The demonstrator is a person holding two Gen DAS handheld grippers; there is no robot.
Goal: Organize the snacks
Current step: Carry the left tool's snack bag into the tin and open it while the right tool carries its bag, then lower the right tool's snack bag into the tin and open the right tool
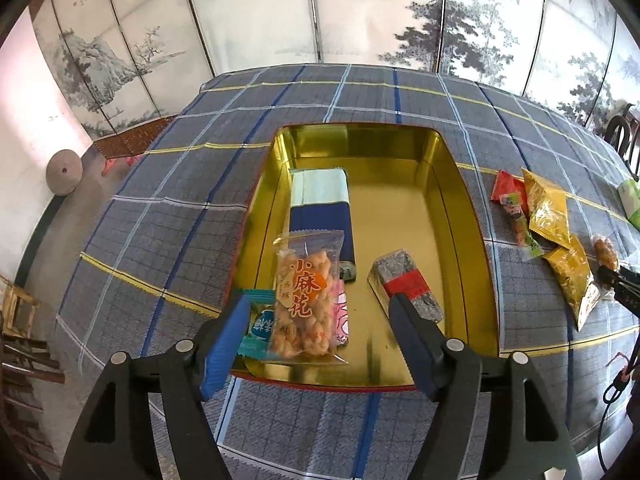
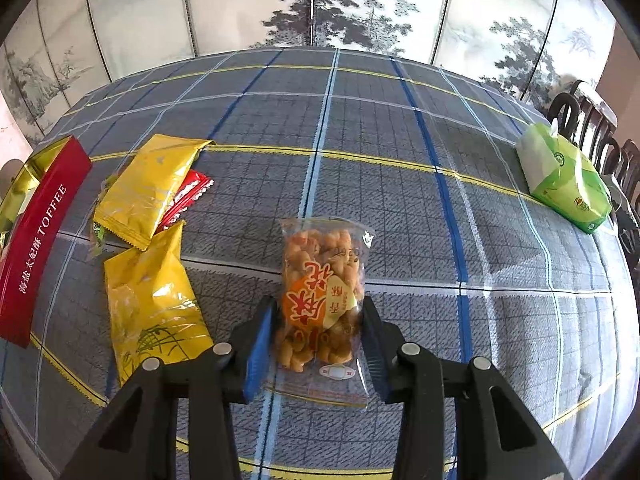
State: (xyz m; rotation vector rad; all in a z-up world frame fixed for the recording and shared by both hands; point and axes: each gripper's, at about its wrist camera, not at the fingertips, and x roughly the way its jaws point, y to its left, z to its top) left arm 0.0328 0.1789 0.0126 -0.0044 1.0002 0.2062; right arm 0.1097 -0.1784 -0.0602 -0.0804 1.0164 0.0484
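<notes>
A gold tin (image 1: pixel 460 216) with a red outside (image 2: pixel 36 240) sits on the checked tablecloth. In it lie a blue-and-green packet (image 1: pixel 320 208), a clear bag of fried twists (image 1: pixel 306 300), a teal packet (image 1: pixel 256 332), a pink packet (image 1: pixel 340 312) and a grey-and-red bar (image 1: pixel 404 284). My left gripper (image 1: pixel 320 312) is open above the tin's near end, empty. My right gripper (image 2: pixel 320 316) has its fingers pressed against both sides of a second bag of fried twists (image 2: pixel 324 292) lying on the cloth. Two yellow packets (image 2: pixel 148 184) (image 2: pixel 152 300) and a red packet (image 2: pixel 188 196) lie to its left.
A green tissue pack (image 2: pixel 564 176) lies at the table's far right edge. Dark chairs (image 2: pixel 600 132) stand beyond it. A painted folding screen (image 2: pixel 320 4) stands behind the table. In the left wrist view, the loose snacks (image 1: pixel 548 216) lie right of the tin.
</notes>
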